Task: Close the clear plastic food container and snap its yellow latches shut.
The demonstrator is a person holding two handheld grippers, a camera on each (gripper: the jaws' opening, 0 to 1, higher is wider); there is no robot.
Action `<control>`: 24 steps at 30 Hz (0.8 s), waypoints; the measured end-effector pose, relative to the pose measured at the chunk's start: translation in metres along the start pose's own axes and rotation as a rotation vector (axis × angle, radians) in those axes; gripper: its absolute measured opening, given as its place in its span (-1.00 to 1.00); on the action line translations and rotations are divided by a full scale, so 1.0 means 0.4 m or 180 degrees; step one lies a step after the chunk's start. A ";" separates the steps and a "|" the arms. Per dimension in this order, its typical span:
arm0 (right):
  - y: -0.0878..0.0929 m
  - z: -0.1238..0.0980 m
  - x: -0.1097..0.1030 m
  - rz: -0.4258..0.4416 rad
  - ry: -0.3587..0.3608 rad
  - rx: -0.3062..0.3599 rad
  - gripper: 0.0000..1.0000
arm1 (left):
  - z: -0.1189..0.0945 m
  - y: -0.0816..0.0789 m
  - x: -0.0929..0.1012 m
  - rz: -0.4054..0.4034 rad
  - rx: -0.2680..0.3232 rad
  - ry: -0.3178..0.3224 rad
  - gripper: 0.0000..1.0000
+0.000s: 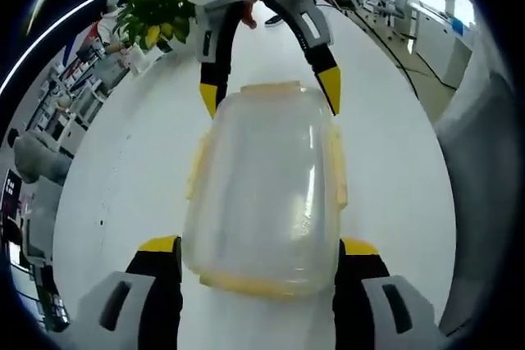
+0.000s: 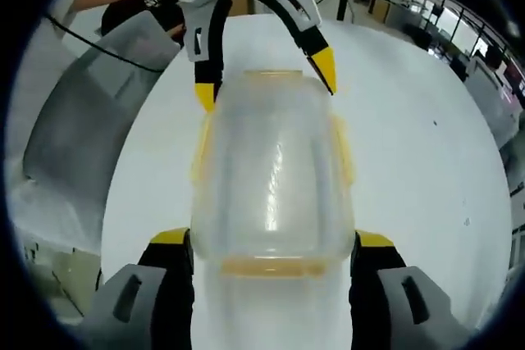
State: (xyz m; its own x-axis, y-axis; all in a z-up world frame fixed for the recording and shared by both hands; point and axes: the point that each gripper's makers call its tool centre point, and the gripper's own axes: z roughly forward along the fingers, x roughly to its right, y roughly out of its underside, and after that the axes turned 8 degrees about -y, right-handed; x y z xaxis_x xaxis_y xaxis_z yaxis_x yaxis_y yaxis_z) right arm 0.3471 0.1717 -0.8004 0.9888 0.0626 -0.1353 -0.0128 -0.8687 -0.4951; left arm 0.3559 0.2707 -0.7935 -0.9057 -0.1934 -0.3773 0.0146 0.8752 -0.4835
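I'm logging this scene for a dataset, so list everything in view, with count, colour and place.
Food container: one, clear with yellow latches, lid on, on the table between both tongs.
Table: one, white, under the container.
Potted plant: one, green, far table edge, left gripper view.
Grey cover: one, left in right gripper view.
Office desks: several, background.
Left tongs: black, yellow tips, flanking the container's near end.
Right tongs: same colours, flanking the opposite end.

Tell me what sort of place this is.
Probably an open-plan office or lab: a large white table, a potted plant at its far end, and rows of desks under strip lights beyond.
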 end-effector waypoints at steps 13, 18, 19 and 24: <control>-0.153 0.091 -0.023 -0.0176 -0.0094 0.0225 0.50 | -0.096 0.150 0.014 -0.0136 -0.0189 -0.0071 0.45; -0.182 0.109 -0.033 -0.0222 -0.0127 0.0264 0.50 | -0.117 0.177 0.023 -0.0185 -0.0215 -0.0083 0.45; -0.185 0.111 -0.033 -0.0225 -0.0131 0.0266 0.50 | -0.119 0.179 0.023 -0.0186 -0.0216 -0.0085 0.45; -0.184 0.112 -0.033 -0.0229 -0.0141 0.0259 0.50 | -0.117 0.178 0.023 -0.0185 -0.0225 -0.0082 0.45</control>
State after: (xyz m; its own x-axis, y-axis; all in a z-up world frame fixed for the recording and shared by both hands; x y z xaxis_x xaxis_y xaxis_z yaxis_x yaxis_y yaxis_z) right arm 0.3285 0.2569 -0.8006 0.9801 0.1464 -0.1338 0.0441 -0.8186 -0.5727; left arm 0.3288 0.3521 -0.7946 -0.8930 -0.2551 -0.3708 -0.0684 0.8912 -0.4484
